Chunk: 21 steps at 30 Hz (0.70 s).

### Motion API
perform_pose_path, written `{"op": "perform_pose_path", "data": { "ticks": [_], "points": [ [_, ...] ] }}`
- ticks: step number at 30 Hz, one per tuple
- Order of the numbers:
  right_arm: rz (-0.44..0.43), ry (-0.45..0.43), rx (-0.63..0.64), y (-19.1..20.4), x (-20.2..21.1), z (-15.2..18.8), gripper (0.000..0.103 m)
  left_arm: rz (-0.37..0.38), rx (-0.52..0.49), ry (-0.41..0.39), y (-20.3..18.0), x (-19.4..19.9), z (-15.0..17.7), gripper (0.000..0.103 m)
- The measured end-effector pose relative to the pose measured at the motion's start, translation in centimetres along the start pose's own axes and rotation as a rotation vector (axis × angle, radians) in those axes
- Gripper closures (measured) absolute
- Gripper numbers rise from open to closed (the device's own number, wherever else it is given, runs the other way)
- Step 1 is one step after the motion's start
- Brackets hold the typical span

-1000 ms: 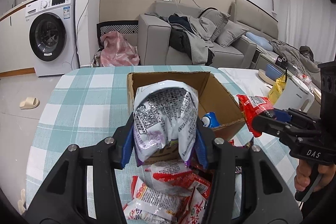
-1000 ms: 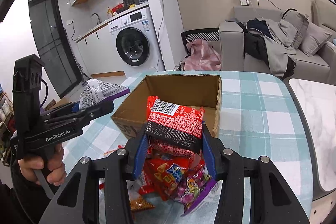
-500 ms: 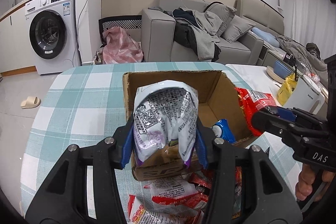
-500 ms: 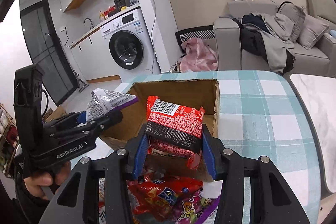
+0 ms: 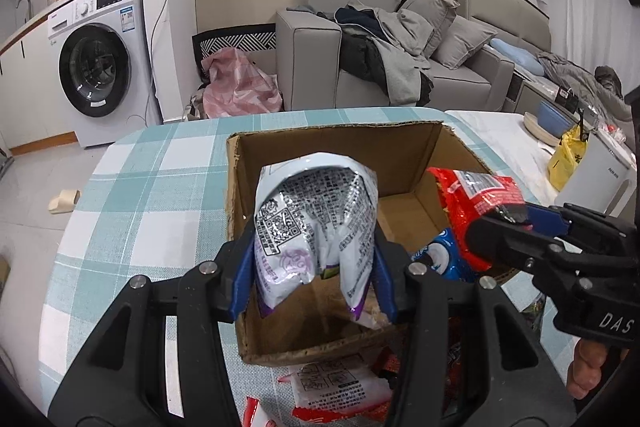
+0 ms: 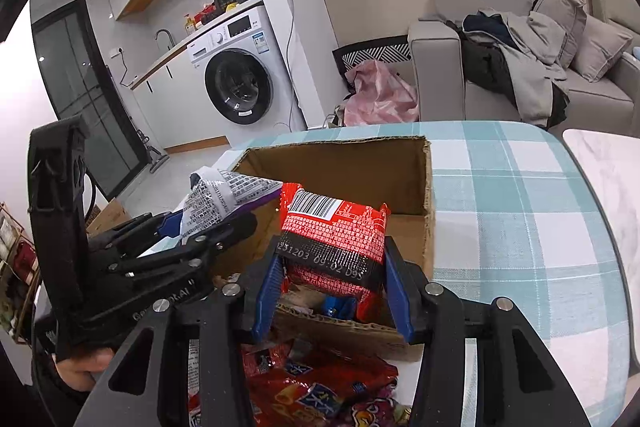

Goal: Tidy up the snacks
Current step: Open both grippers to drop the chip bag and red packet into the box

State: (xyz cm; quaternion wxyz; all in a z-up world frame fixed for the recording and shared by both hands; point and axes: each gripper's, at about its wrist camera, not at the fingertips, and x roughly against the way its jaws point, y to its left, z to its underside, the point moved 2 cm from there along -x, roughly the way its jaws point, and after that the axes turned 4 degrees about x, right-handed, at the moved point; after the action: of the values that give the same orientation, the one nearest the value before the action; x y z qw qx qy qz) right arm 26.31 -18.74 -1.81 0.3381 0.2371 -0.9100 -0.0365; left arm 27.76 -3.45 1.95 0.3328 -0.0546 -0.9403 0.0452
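My left gripper is shut on a silver and purple snack packet and holds it over the near part of an open cardboard box. My right gripper is shut on a red snack packet with a barcode, held over the box's near edge. A blue packet lies inside the box. Each gripper shows in the other's view: the right one, the left one. Loose snack packets lie on the table in front of the box.
The box stands on a round table with a teal checked cloth. A white side table with a yellow bag and a white appliance is at the right. A washing machine and a grey sofa stand behind.
Both grippers moved forward with their packets, from above the loose pile to over the box. The box now looks nearer and larger in both views.
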Motion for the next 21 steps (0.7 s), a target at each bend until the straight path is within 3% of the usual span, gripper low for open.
{"op": "perform_pose_path", "data": {
  "ticks": [7, 10, 12, 17, 21],
  "points": [
    [-0.002, 0.017, -0.008, -0.1, -1.2, -0.3, 0.056, 0.016, 0.0, 0.025, -0.5, -0.6, -0.1, 0.056],
    [-0.045, 0.0, -0.024, -0.1, -0.7, -0.5, 0.053, 0.027, 0.015, 0.023, -0.3, -0.1, -0.3, 0.046],
    [-0.035, -0.025, -0.023, -0.1, 0.1, -0.6, 0.044, 0.039, 0.025, 0.013, -0.2, 0.5, -0.3, 0.028],
    [-0.006, -0.06, -0.012, -0.1, 2.3, -0.9, 0.017, 0.041, 0.042, -0.019, 0.7, 2.7, -0.2, 0.003],
    [0.017, -0.055, -0.003, -0.2, 3.8, -0.7, 0.001, 0.029, 0.027, -0.033, 1.1, 4.8, 0.8, 0.001]
  ]
}}
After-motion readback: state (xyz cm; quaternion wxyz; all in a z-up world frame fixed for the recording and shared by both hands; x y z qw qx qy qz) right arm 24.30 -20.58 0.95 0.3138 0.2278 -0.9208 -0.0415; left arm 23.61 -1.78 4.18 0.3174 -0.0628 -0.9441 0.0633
